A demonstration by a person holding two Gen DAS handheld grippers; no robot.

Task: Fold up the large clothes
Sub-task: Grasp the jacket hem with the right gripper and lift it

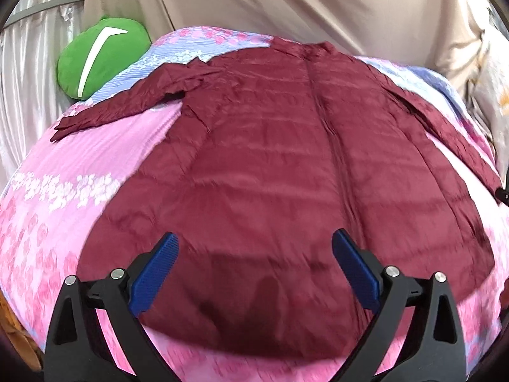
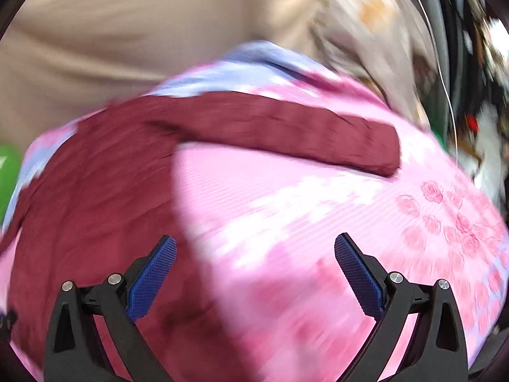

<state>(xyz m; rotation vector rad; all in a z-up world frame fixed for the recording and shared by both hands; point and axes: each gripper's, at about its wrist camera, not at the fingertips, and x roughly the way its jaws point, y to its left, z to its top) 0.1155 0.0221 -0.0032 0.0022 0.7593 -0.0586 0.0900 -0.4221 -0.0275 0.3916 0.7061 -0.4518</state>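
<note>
— 2 grippers, both spread wide and empty: the left gripper hangs over the hem of the maroon coat, the right gripper over the pink bedspread beside it.

— Which step?

— Folding hasn't begun, I'd say; the coat lies flat, both sleeves out. Next, reach farther for the right sleeve and pinch its cuff.
</note>
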